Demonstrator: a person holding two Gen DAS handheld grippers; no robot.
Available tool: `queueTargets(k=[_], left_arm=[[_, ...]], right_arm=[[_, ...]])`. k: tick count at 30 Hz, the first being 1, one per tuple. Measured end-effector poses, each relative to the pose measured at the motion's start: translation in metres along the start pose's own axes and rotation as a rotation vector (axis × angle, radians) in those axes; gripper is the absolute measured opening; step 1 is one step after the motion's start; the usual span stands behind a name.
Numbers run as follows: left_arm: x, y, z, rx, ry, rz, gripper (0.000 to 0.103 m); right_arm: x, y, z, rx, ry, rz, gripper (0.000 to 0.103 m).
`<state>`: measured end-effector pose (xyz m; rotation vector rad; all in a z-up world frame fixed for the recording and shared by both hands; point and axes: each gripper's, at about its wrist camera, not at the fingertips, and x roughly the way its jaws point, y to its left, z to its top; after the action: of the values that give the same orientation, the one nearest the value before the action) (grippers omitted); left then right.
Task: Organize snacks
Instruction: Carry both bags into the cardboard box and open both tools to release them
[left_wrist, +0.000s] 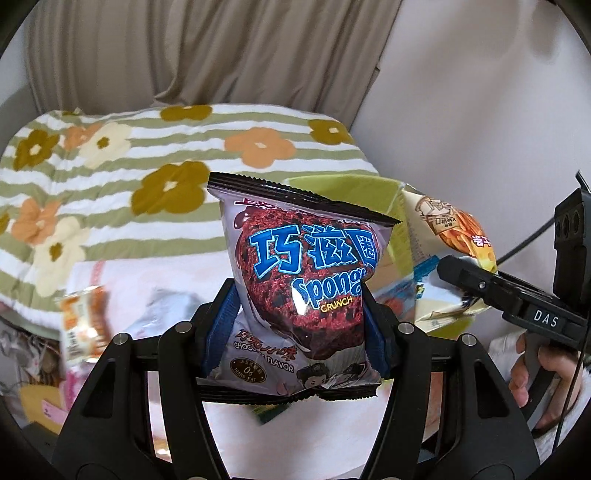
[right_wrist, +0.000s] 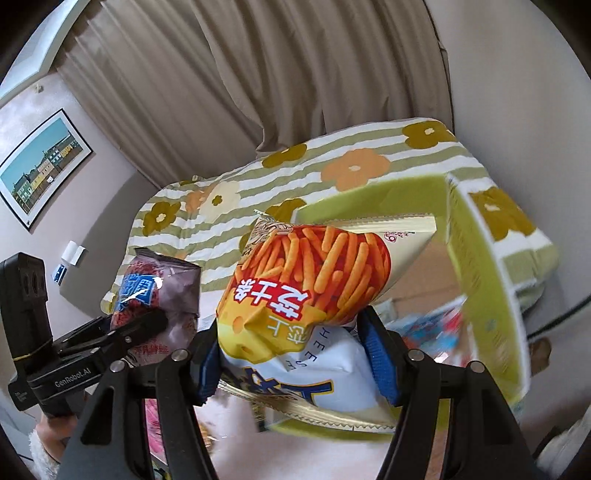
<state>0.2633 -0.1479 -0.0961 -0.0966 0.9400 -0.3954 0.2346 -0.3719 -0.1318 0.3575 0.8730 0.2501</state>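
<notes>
A purple chocolate Sponge Crunch bag (left_wrist: 303, 280) stands upright between the blue pads of my left gripper (left_wrist: 295, 328), which is shut on its lower half. My right gripper (right_wrist: 295, 354) is shut on a yellow and white cheese stick bag (right_wrist: 314, 295), held upside down. Each gripper also shows in the other's view: the right gripper (left_wrist: 480, 291) with the cheese stick bag (left_wrist: 447, 258) at the right, the left gripper (right_wrist: 122, 332) with the purple bag (right_wrist: 159, 291) at the left. Behind both bags stands an open lime-green box (right_wrist: 491, 295), also seen as the green box (left_wrist: 354, 192) behind the purple bag.
A striped flower-print quilt (left_wrist: 110, 166) covers the bed behind. Several snack packets, one orange and white (left_wrist: 81, 325), lie blurred on a white surface (left_wrist: 177, 273) below. Beige curtains (right_wrist: 295, 74) hang at the back. A hand (left_wrist: 524, 373) holds the right gripper's handle.
</notes>
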Motion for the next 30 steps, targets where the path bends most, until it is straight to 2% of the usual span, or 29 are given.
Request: queueTargets(k=[4,11,14,23,25,26,27,28,30], left_arm=[[0.036,-0.03,0.022,-0.006,0.027,0.006,0.058],[0.105,-0.056,0.054,0.013,0.115,0.01,0.058],[0.138,-0.06,0.064,0.036,0.158,0.016,0.058],[0.204,-0.06,0.078,0.086,0.251,0.016,0.059],[0.212,-0.06,0.078,0.097,0.259,0.022,0.063],[0.216,-0.06,0.078,0.107,0.27,0.029,0.073],[0.219,-0.06,0.078,0.116,0.279,0.037,0.089],[0.221,-0.061,0.078,0.129,0.28,0.045,0.094],[0.222,-0.062,0.078,0.15,0.262,0.052,0.095]], right_arm=[[0.004,-0.03,0.022,-0.014,0.01,-0.002,0.062],[0.026,-0.074,0.039,0.018,0.062,-0.023,0.062],[0.036,-0.089,0.042,0.048,0.08,-0.032,0.062],[0.065,-0.117,0.052,0.133,0.119,-0.065,0.062],[0.071,-0.12,0.054,0.142,0.124,-0.07,0.062],[0.073,-0.121,0.056,0.144,0.127,-0.071,0.062],[0.075,-0.122,0.056,0.147,0.131,-0.071,0.062],[0.078,-0.123,0.057,0.15,0.134,-0.07,0.062],[0.082,-0.125,0.058,0.154,0.138,-0.072,0.062]])
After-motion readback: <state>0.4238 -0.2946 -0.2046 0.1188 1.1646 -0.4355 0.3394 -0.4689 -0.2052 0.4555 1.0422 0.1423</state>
